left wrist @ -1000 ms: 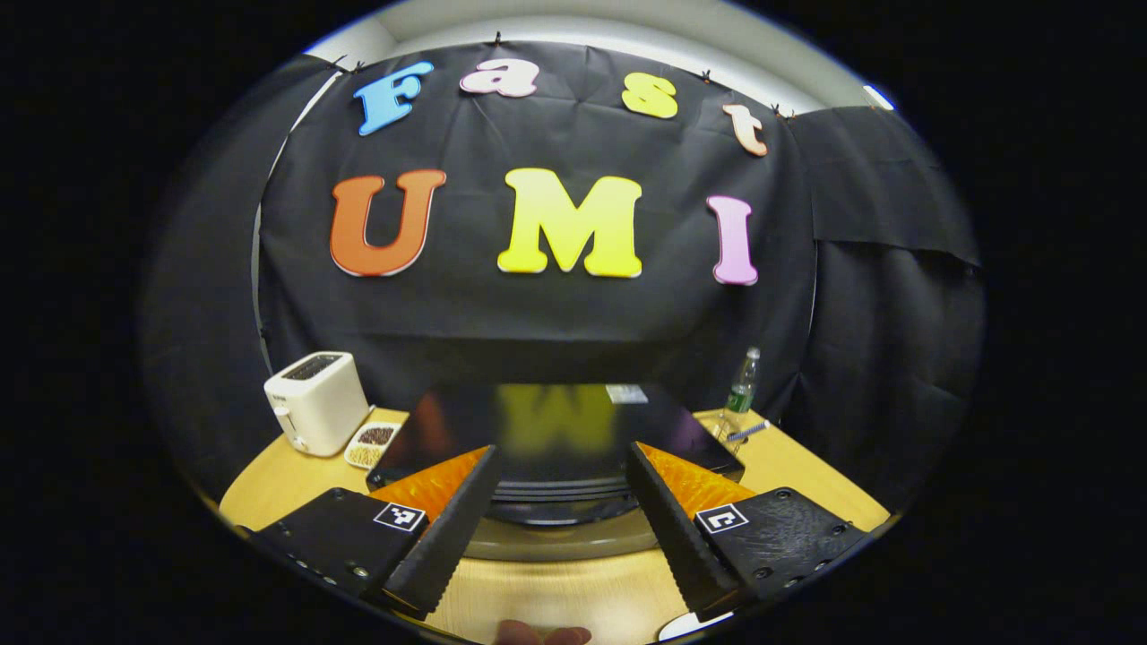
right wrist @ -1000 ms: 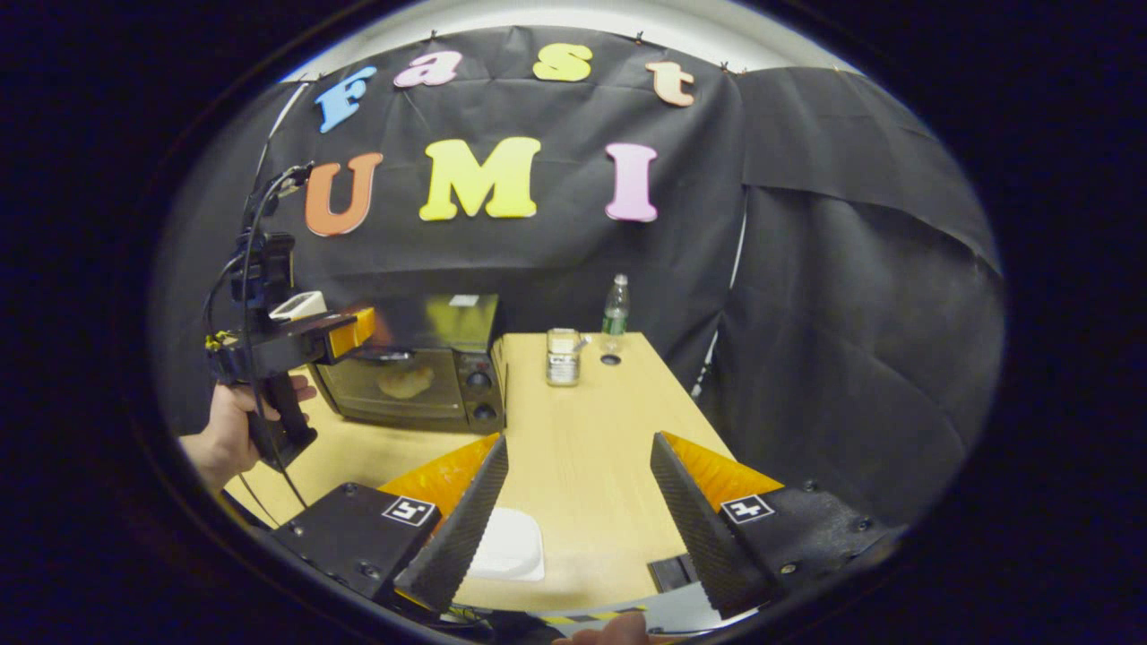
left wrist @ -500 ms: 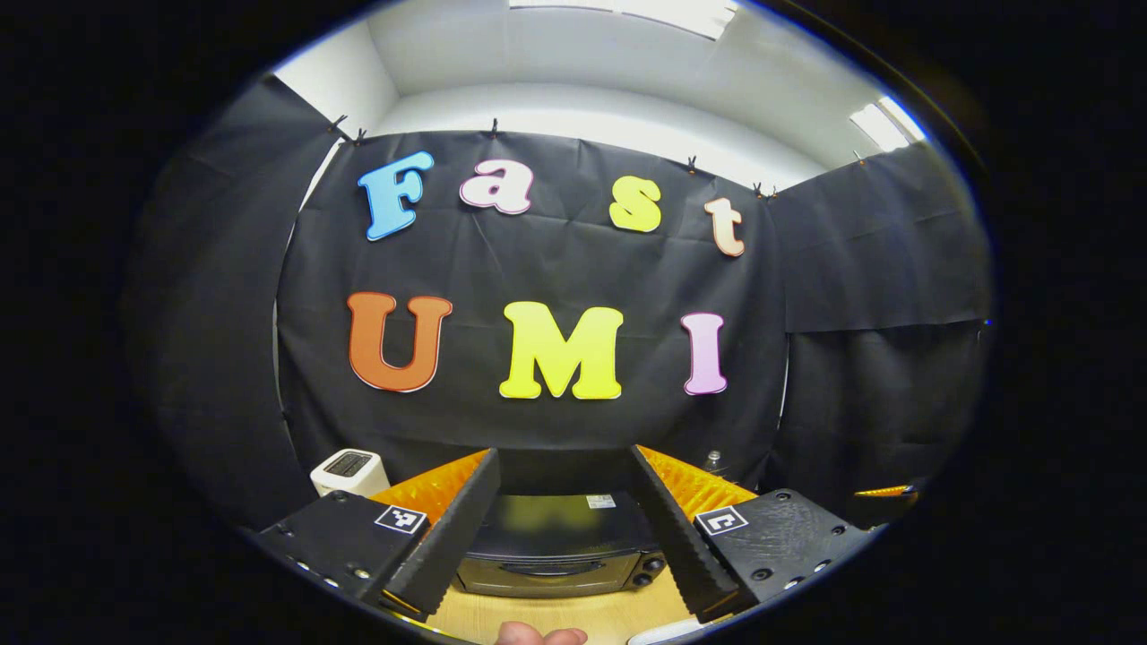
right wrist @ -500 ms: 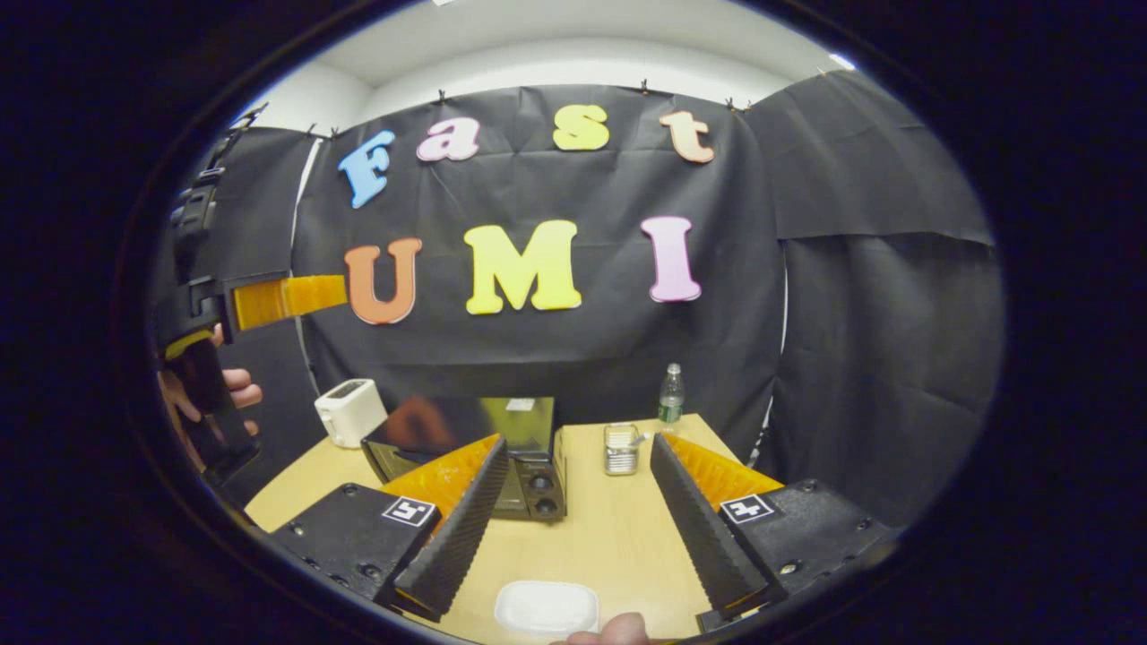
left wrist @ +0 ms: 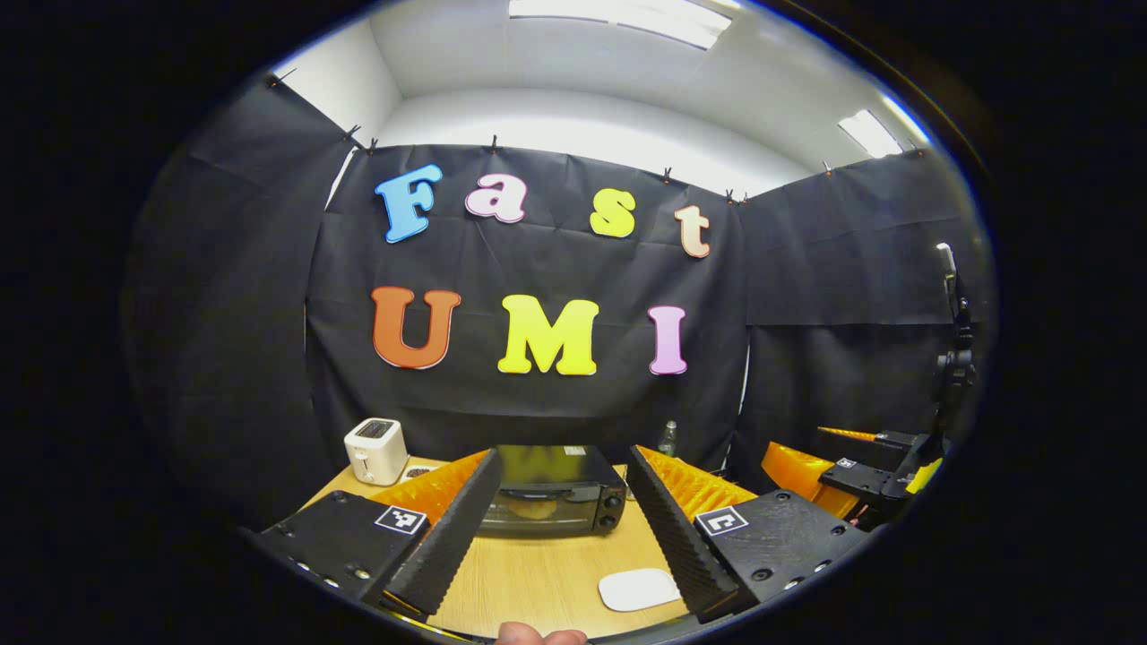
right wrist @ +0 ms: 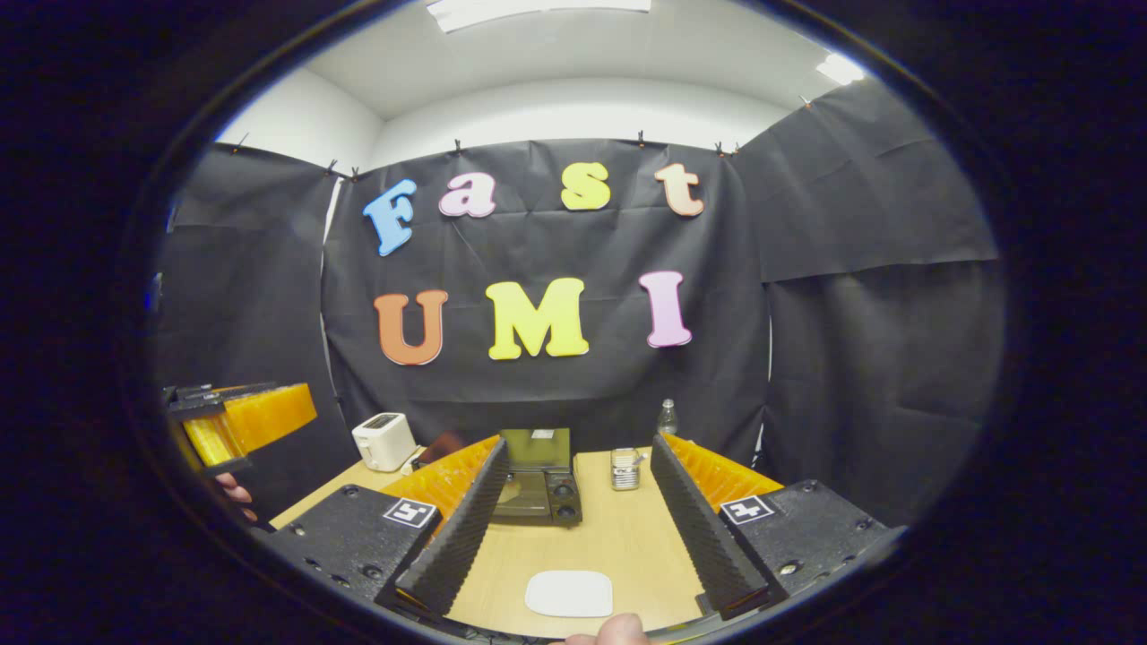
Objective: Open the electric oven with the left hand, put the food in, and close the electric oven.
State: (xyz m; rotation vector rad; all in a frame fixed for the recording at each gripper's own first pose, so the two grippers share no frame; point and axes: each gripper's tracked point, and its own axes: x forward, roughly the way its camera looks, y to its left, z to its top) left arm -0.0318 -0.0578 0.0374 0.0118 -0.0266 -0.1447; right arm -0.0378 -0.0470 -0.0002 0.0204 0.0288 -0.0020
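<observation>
Black electric oven [left wrist: 548, 493] seen shut, far on wooden desk [left wrist: 547, 573]; food inside. Left gripper [left wrist: 548, 528] and right gripper [right wrist: 582, 528] held spread, nothing pinched.

At twelve o'clock from you, a black oven [left wrist: 551, 493] on a light wood-grain table [left wrist: 547, 573]; white toaster [left wrist: 376, 451] at ten; white plate [right wrist: 569, 593].

The right claw [right wrist: 573, 524] hangs above the table [right wrist: 618, 546] with its fingers spread wide and nothing between them. At 6 o'clock a white plate [right wrist: 569, 593] lies empty on the wood. Toward 12 o'clock stands the electric oven [right wrist: 536, 488], door closed, a toaster [right wrist: 383, 441] at its 9 o'clock, a jar [right wrist: 625, 468] at its 3 o'clock. The left claw [right wrist: 242, 421] shows at 9 o'clock.
</observation>
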